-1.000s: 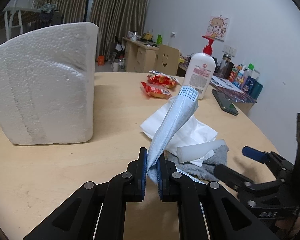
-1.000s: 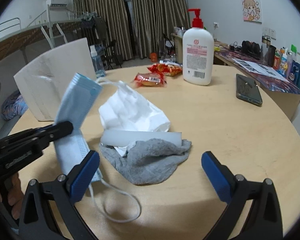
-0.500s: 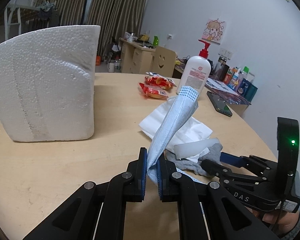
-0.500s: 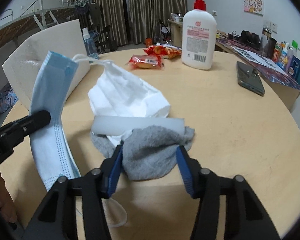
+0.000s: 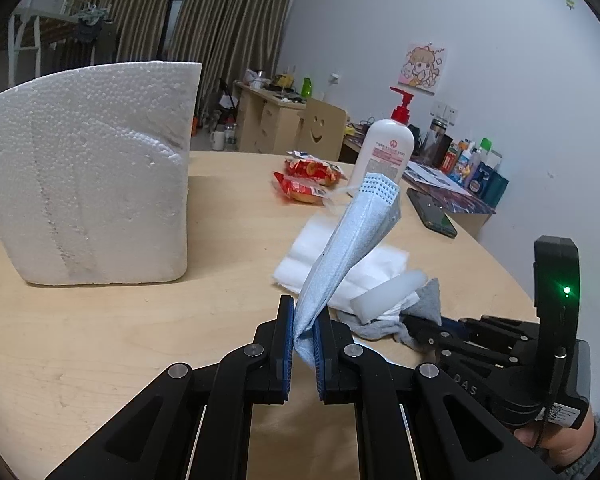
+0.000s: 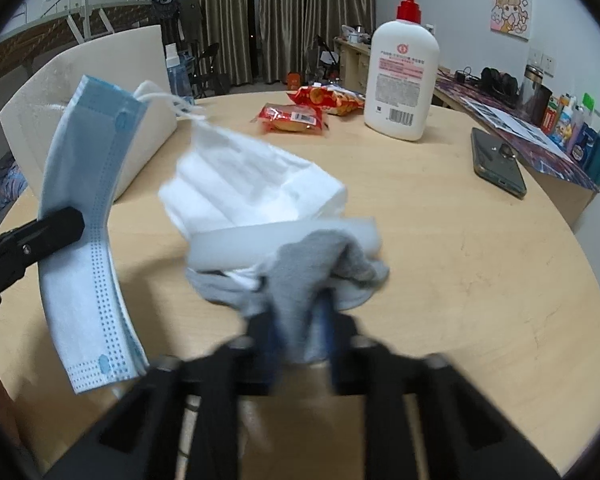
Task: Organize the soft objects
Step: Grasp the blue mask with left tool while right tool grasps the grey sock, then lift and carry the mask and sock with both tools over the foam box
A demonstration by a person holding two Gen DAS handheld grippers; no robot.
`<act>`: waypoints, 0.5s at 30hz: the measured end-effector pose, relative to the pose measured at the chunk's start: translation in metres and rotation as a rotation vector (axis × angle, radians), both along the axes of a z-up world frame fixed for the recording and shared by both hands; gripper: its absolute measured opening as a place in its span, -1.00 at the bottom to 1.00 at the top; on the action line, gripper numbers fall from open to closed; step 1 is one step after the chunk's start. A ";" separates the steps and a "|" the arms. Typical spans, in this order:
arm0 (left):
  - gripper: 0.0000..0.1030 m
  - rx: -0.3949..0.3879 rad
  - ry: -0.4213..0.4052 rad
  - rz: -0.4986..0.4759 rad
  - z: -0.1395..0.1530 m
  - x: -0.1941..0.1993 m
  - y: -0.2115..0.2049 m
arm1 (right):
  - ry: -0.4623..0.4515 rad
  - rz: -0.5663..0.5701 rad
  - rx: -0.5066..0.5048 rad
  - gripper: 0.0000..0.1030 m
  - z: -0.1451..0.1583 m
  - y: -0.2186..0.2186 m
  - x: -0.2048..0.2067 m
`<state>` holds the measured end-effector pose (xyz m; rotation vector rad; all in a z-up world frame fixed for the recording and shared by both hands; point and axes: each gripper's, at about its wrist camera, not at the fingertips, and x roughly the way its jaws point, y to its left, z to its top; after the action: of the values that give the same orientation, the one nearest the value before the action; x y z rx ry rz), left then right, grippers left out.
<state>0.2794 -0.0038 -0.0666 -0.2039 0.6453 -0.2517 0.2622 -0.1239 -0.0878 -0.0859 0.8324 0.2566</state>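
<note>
A folded blue face mask (image 5: 352, 240) stands up from my left gripper (image 5: 302, 312), which is shut on its lower end; the right wrist view shows the mask (image 6: 84, 208) hanging at the left. My right gripper (image 6: 300, 316) is closing on a grey sock (image 6: 300, 272), and its blue pads pinch a raised fold of it. The sock's other end lies on the table under a pale foam strip (image 6: 240, 244) and beside crumpled white tissue (image 6: 252, 184). In the left wrist view the right gripper (image 5: 416, 326) reaches in from the right to the sock (image 5: 430, 304).
A big white foam block (image 5: 88, 172) stands at the left of the round wooden table (image 6: 480, 280). Farther back are a pump bottle (image 6: 404, 76), red snack packets (image 6: 292, 118) and a dark phone (image 6: 498, 162). A cluttered desk runs along the right wall.
My right gripper went from wide open to shut, moving in over the grey sock and bunching a fold of it between the pads. The left gripper kept still with the mask.
</note>
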 end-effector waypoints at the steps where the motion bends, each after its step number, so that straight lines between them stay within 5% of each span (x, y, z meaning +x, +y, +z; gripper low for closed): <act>1: -0.82 -0.002 -0.004 0.001 0.000 -0.001 0.000 | 0.004 0.005 0.020 -0.74 0.000 -0.002 -0.001; 4: -0.82 -0.004 -0.014 0.008 0.002 -0.002 0.002 | 0.020 0.000 0.116 -0.76 0.002 -0.015 -0.005; 15: -0.82 -0.002 -0.090 0.038 0.026 -0.020 0.013 | -0.166 -0.007 0.208 -0.76 0.065 -0.037 -0.044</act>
<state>0.2598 0.0096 -0.0404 -0.2057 0.5511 -0.2241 0.2186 -0.1609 -0.0227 0.0898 0.6374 0.3232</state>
